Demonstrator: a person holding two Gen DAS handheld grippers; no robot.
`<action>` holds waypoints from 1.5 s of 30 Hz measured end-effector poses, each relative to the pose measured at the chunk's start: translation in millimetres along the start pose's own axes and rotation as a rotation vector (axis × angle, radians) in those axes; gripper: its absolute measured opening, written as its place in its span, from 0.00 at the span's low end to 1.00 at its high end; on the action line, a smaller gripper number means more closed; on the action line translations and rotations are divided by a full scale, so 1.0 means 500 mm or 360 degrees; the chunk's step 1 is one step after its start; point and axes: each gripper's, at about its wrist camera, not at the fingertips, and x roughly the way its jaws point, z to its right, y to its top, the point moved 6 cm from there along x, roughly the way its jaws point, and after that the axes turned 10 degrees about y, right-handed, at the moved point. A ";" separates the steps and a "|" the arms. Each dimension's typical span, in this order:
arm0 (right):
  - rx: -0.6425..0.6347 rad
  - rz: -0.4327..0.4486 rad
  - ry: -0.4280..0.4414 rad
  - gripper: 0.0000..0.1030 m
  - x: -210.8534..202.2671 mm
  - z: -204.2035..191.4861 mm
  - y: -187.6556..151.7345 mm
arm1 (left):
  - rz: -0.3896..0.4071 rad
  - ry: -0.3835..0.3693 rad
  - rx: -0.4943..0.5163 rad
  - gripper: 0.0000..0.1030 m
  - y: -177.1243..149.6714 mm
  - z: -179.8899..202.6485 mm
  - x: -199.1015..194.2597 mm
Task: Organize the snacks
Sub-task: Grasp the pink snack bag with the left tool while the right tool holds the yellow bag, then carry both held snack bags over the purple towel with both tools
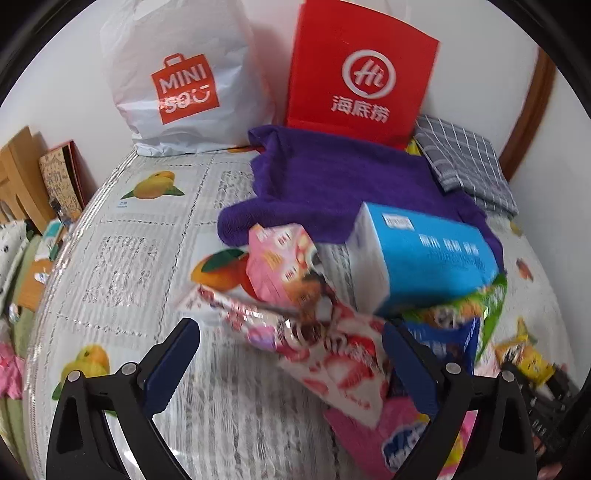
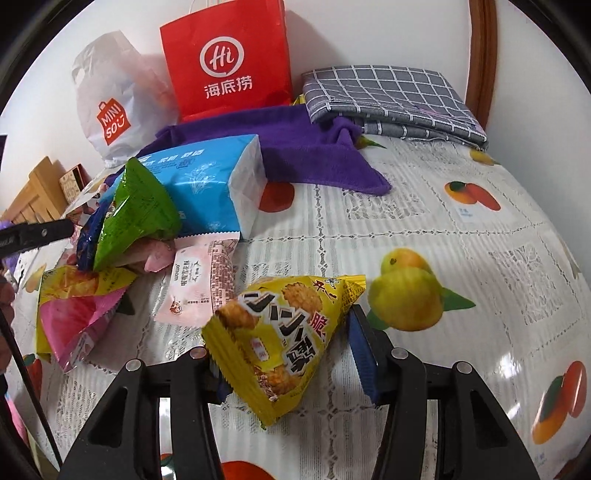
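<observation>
I am seeing glossy plastic film shining on the yellow snack bag [image 2: 284,343] in my right gripper [image 2: 284,363]; a glossy lace-patterned plastic cover is gleaming over the table [image 2: 461,229], and the purple towel [image 2: 314,147] is looking matt and fuzzy.

A plain white wall [image 2: 388,33] closes the back, with a curved brown wooden frame [image 2: 484,55] rising at its right. The surface wears a white lace-patterned cloth printed with fruit [image 2: 461,229], glossy under soft light. Left of it stand light wooden slatted furniture [image 1: 20,166] and a patterned box [image 1: 61,181].
</observation>
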 end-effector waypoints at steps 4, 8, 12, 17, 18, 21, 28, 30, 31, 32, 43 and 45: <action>0.0001 -0.0004 0.0005 0.51 0.004 0.001 0.000 | -0.0024 -0.0010 -0.0061 0.96 0.026 -0.010 0.027; -0.0016 -0.0010 -0.0003 0.51 0.007 -0.001 -0.002 | -0.0047 0.0015 -0.0046 0.96 0.040 -0.002 0.056; 0.0025 0.0005 0.0052 0.51 0.004 0.006 -0.001 | -0.0076 0.0007 -0.0038 0.88 0.044 0.009 0.080; 0.0065 0.0011 0.0097 0.51 0.005 0.011 0.001 | -0.0150 -0.0026 -0.0013 0.53 0.040 0.014 0.101; 0.0058 0.0005 0.0085 0.51 0.007 0.010 0.002 | -0.0149 -0.0033 -0.0022 0.51 0.041 0.013 0.100; 0.0016 -0.0006 0.0041 0.51 0.011 0.003 0.002 | -0.0139 -0.0051 -0.0044 0.46 0.042 0.006 0.089; 0.0024 0.0020 0.0109 0.51 0.003 0.003 -0.001 | -0.0113 -0.0100 -0.0111 0.46 0.030 -0.022 0.038; 0.0025 0.0027 0.0111 0.51 0.001 0.003 -0.002 | -0.0104 -0.0119 -0.0121 0.46 0.024 -0.027 0.018; 0.0021 0.0029 0.0102 0.51 0.001 0.003 -0.002 | -0.0096 -0.0129 -0.0123 0.46 0.022 -0.029 0.007; 0.0016 0.0031 0.0093 0.51 0.000 0.001 -0.002 | -0.0085 -0.0137 -0.0121 0.46 0.020 -0.030 -0.004; 0.0051 0.0072 0.0039 0.50 -0.035 -0.007 -0.009 | -0.0002 -0.0211 -0.0083 0.46 0.006 -0.018 -0.112; 0.0093 0.0079 0.0077 0.50 -0.049 -0.008 -0.005 | 0.0007 -0.0227 -0.0070 0.46 0.005 -0.007 -0.125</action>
